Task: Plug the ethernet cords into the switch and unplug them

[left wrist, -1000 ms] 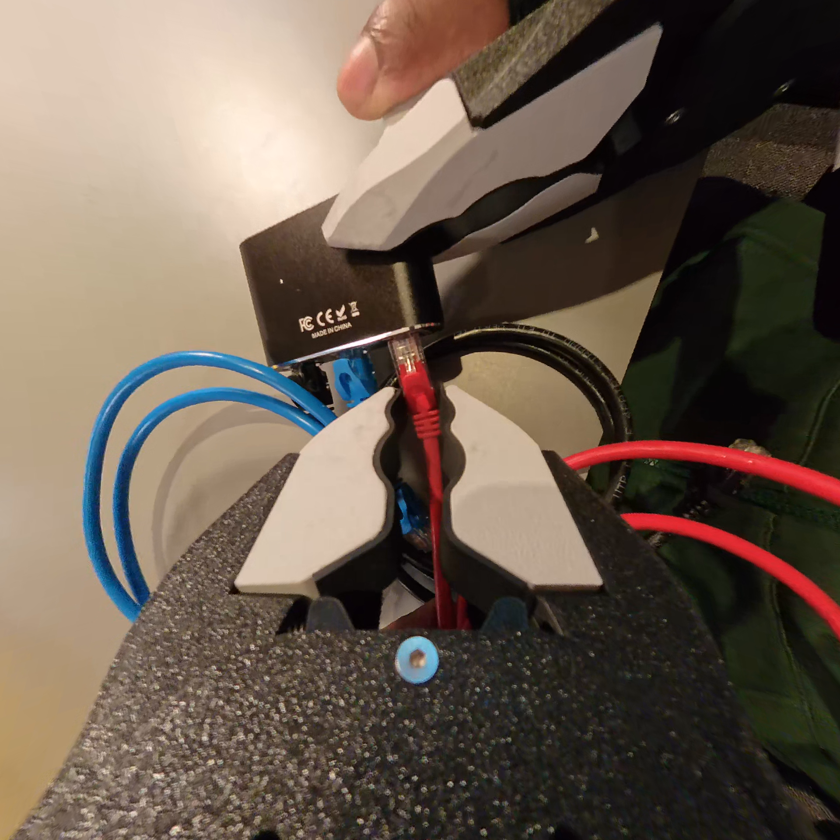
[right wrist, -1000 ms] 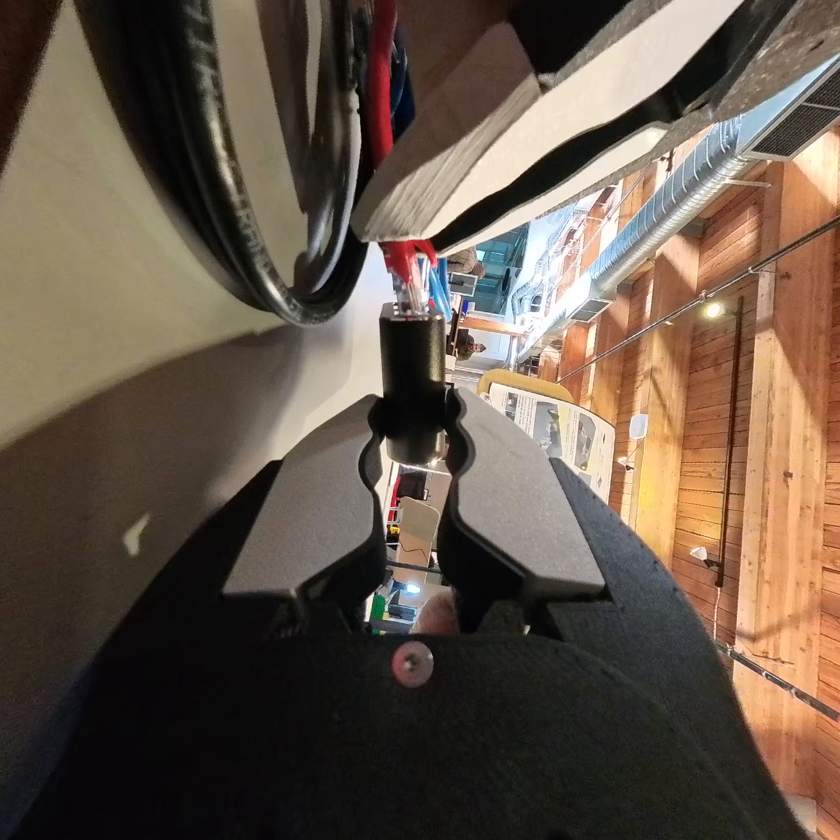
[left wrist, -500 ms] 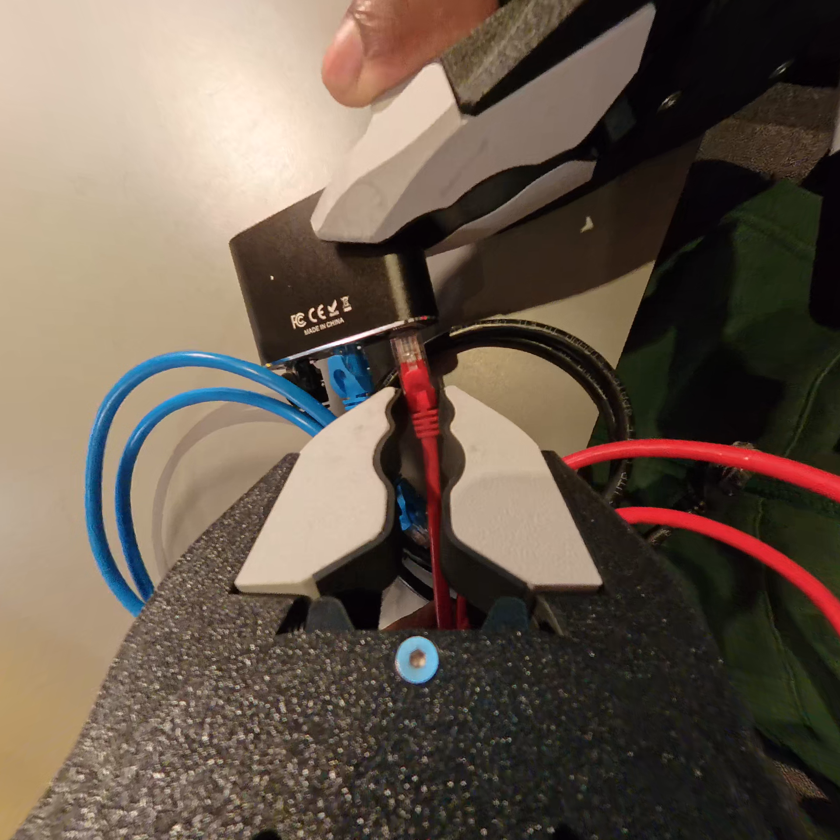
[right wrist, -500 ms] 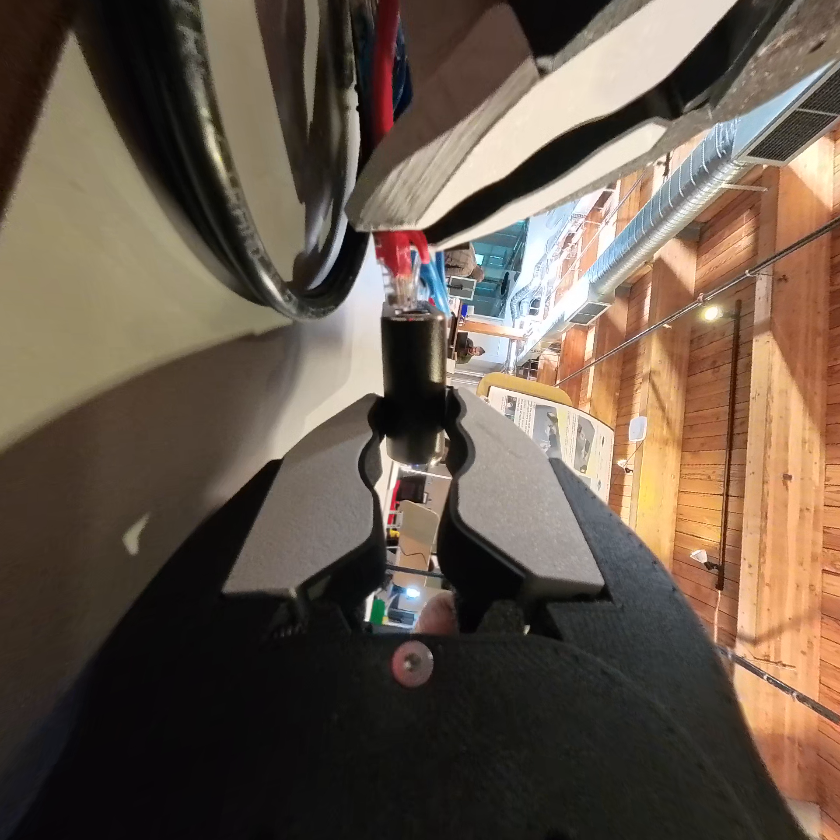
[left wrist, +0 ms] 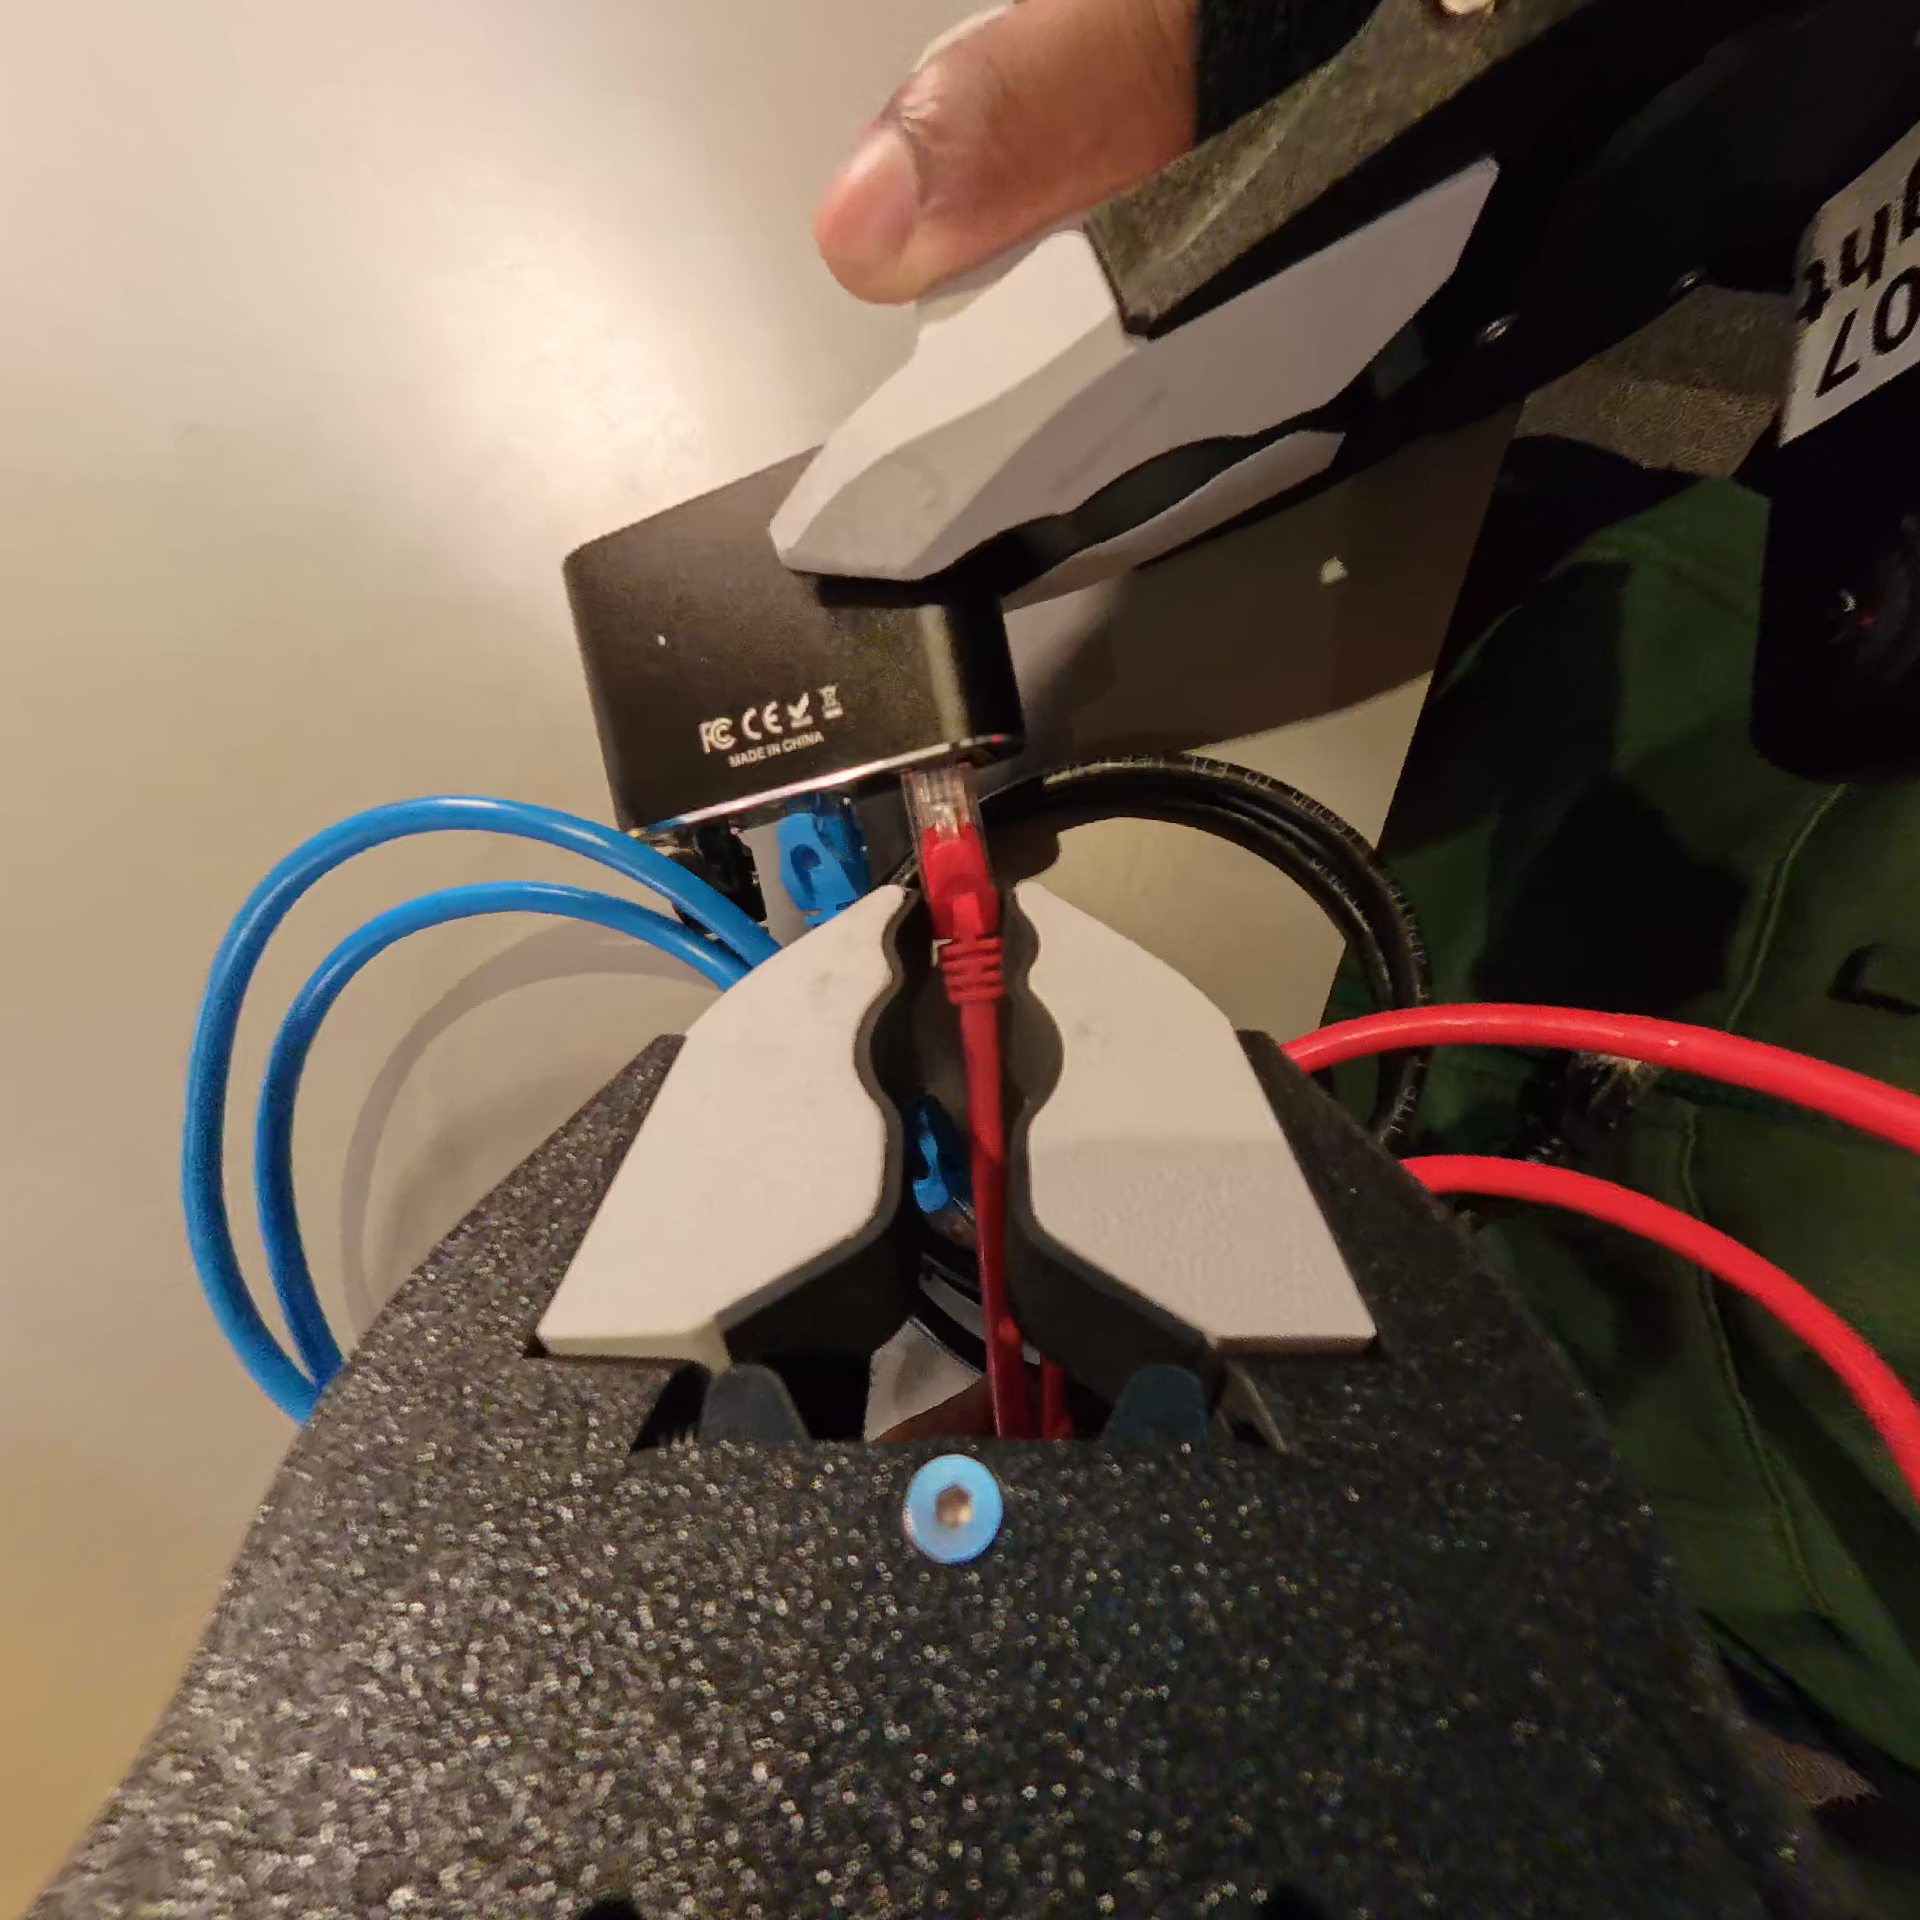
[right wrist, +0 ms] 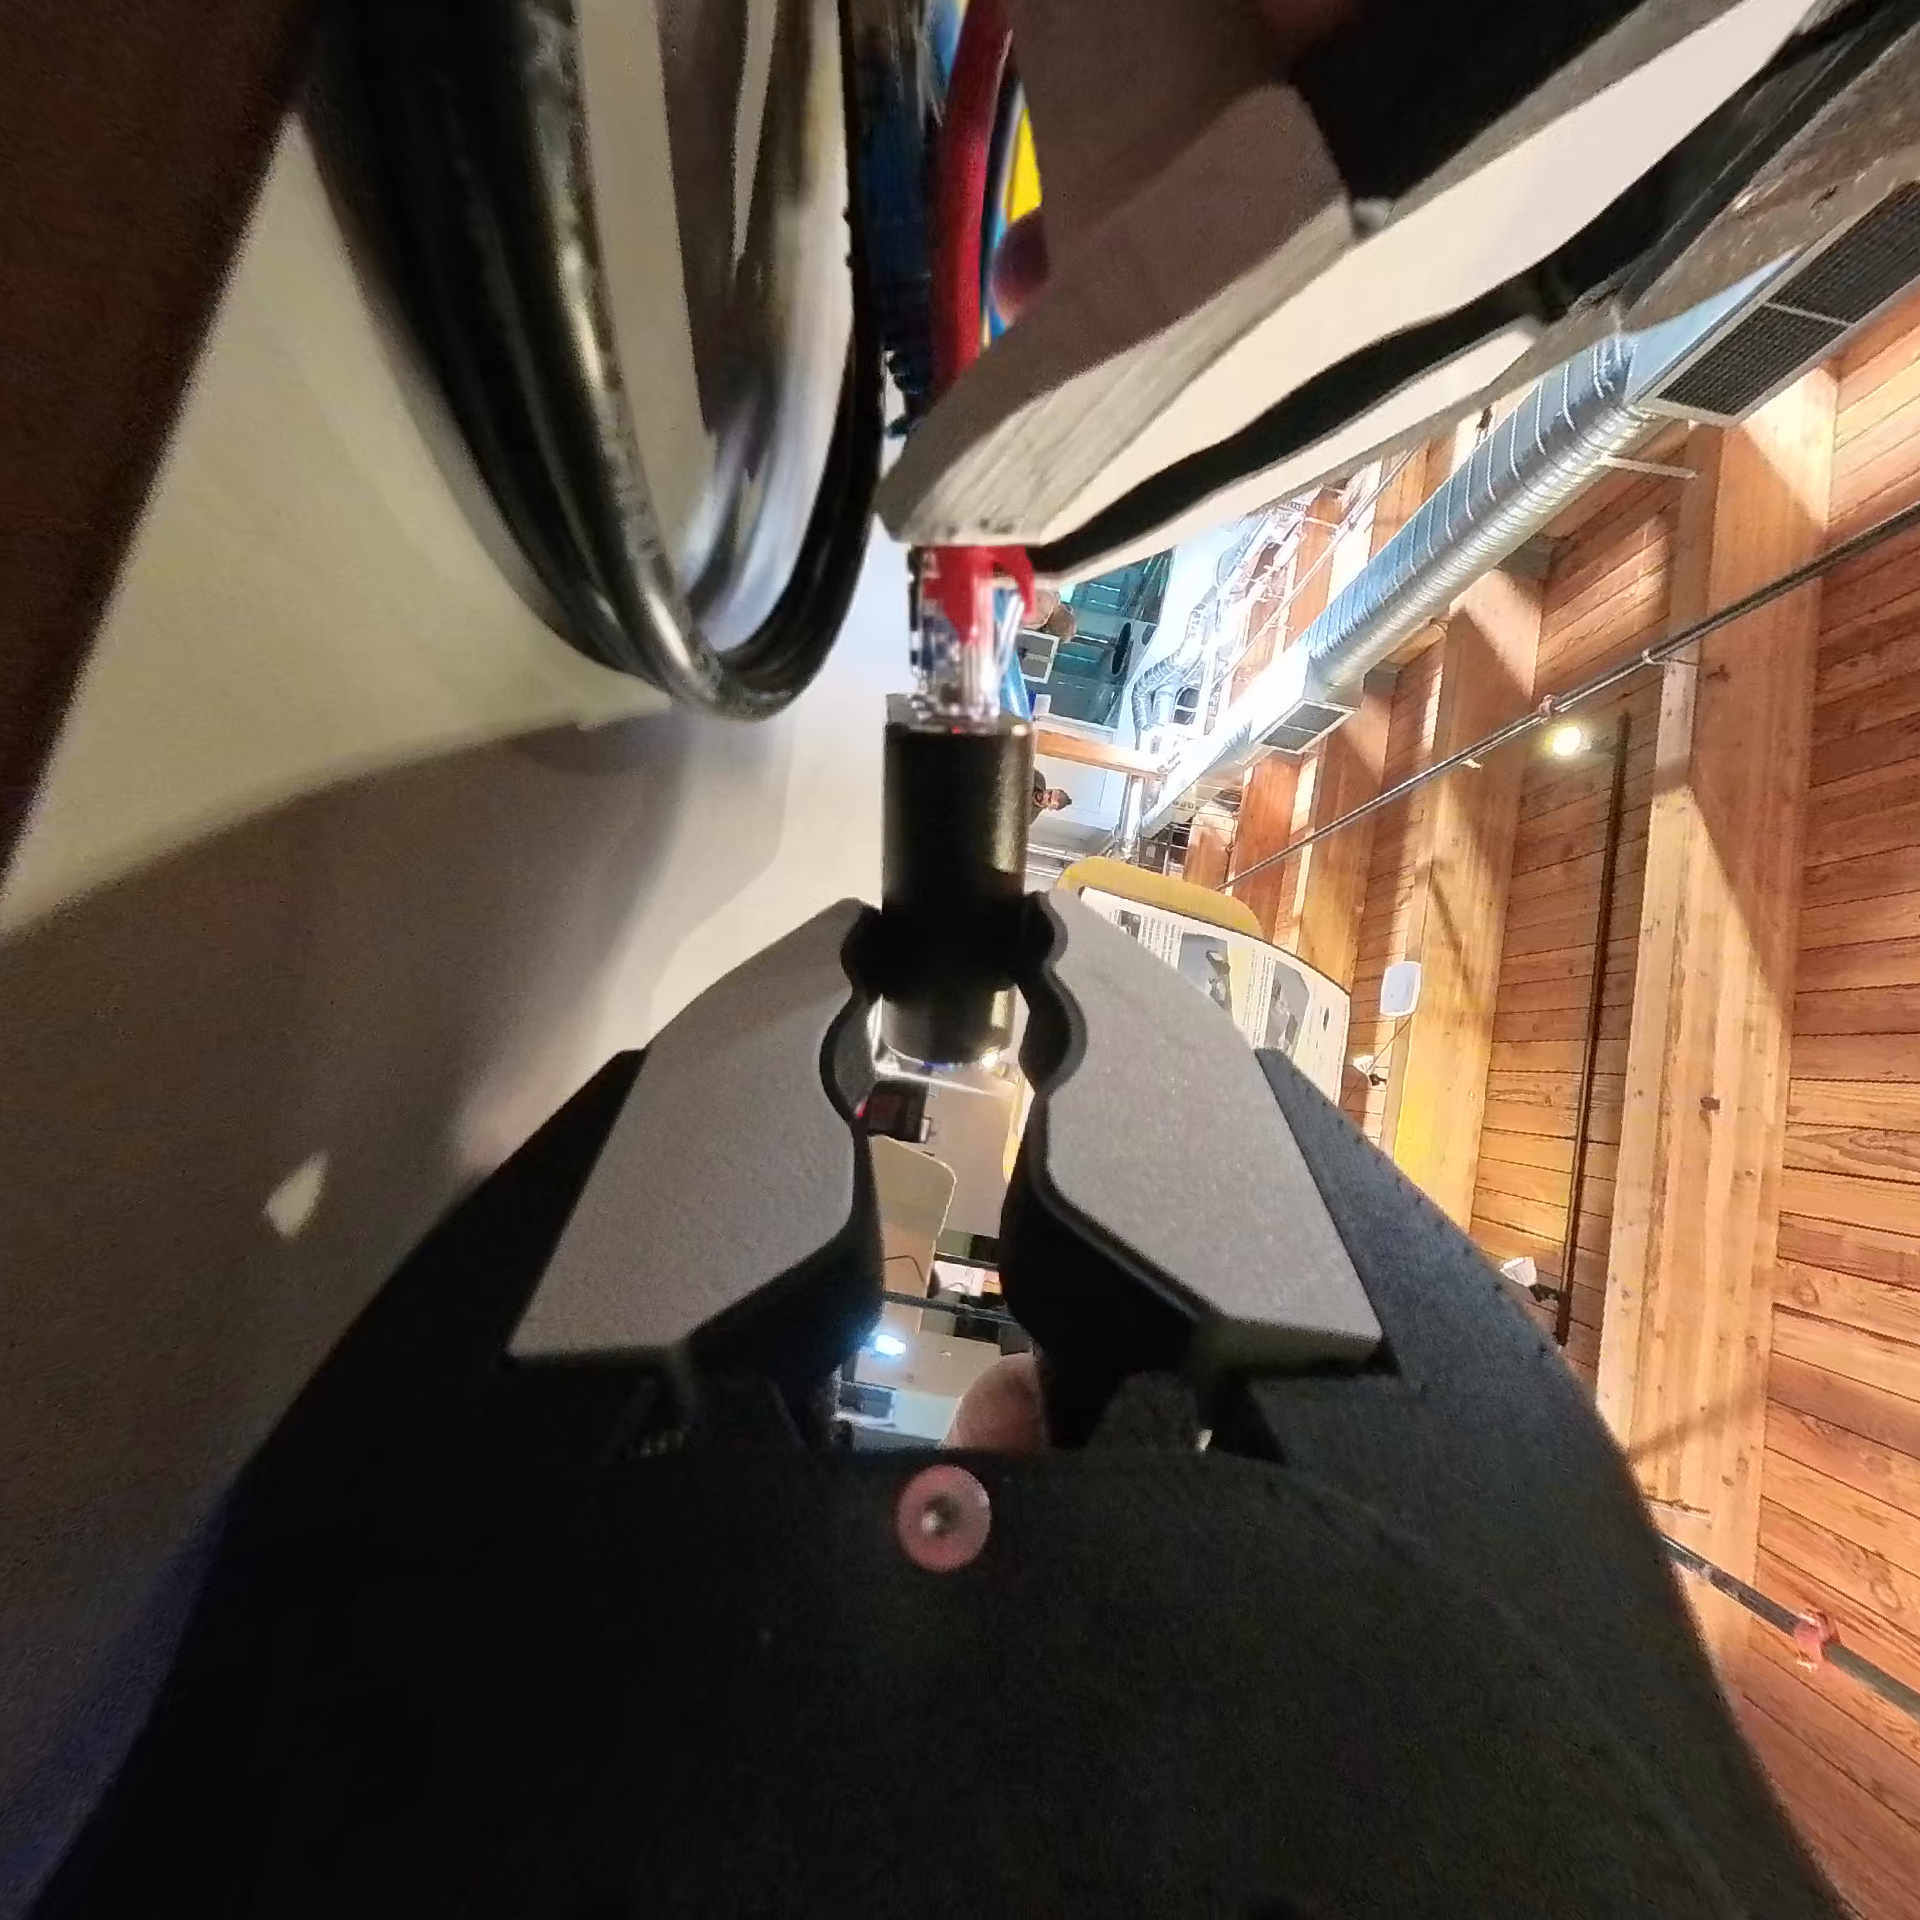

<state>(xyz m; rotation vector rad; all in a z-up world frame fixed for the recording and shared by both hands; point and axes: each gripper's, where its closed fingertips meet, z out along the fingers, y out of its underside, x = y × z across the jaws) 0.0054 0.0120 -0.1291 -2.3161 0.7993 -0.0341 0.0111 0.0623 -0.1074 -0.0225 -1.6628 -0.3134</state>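
Observation:
The black switch (left wrist: 769, 665) is held off the pale table. My right gripper (right wrist: 951, 935) is shut on its end; it shows edge-on in the right wrist view (right wrist: 956, 821). The right gripper also shows from the top right in the left wrist view (left wrist: 935, 540). My left gripper (left wrist: 961, 914) is shut on the red ethernet cord (left wrist: 971, 956) just behind its clear plug (left wrist: 940, 805), whose tip sits at the switch's end port. A blue cord (left wrist: 810, 852) is plugged in beside it.
Blue cord loops (left wrist: 260, 1039) hang left, red cord loops (left wrist: 1662, 1143) run right. A black coiled cable (left wrist: 1340, 862) lies on the table (left wrist: 312, 364). A person's thumb (left wrist: 966, 187) rests on the right gripper; green clothing (left wrist: 1662, 935) fills the right. Left tips to right tips: about 6 cm.
The switch and right gripper have shifted a little; the clear plug shows slightly more between the switch and my left gripper. Both grips are unchanged.

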